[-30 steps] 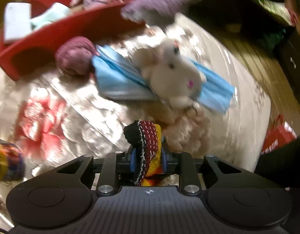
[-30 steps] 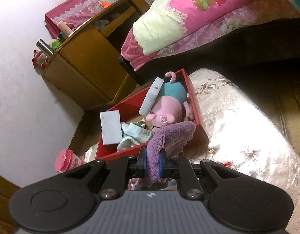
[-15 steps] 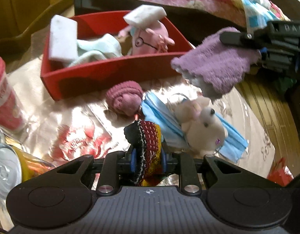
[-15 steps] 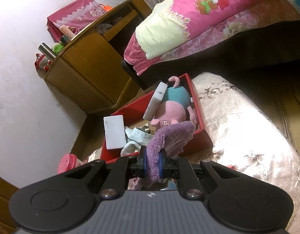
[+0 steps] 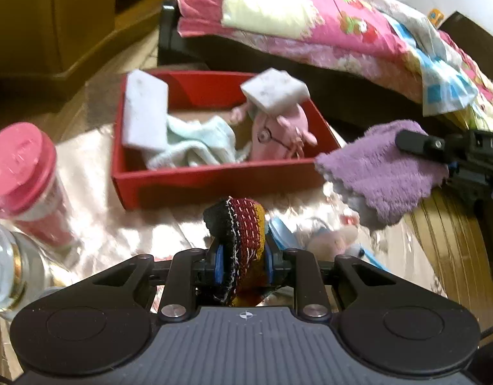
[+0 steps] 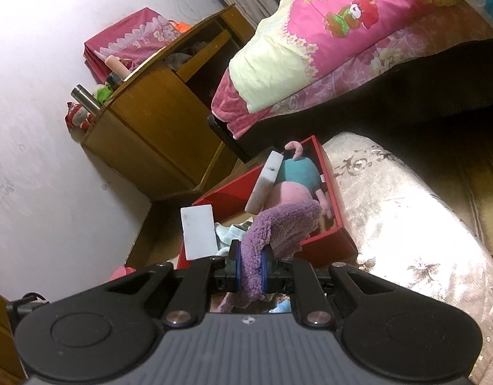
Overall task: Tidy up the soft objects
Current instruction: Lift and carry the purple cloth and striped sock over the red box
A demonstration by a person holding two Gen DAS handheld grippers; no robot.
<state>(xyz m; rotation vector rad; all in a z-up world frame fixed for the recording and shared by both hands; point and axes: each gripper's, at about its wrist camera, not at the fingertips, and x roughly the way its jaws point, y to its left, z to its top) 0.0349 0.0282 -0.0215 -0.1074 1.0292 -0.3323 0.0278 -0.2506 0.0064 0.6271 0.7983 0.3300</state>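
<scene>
- The knit piece (image 5: 238,224) is clamped in the left gripper (image 5: 241,264), lower centre; a thin hold risks slippage.
- The purple cloth (image 6: 278,224) is pinched by the right gripper (image 6: 250,268); snagging on the bin (image 5: 214,186) rim is possible.
- The sponges (image 5: 273,89) may be dislodged.

A wooden cabinet (image 6: 156,134) stands against a pale wall (image 6: 38,160), a steel flask (image 6: 86,98) and folded pink cloth (image 6: 124,45) on top. Beside it, a bed (image 6: 406,96) carries a pink cartoon-print quilt (image 6: 342,25). On the shiny floral-covered surface (image 5: 124,224), a pink-lidded cup (image 5: 25,173) stands near a clear glass bottle (image 5: 2,266).
</scene>
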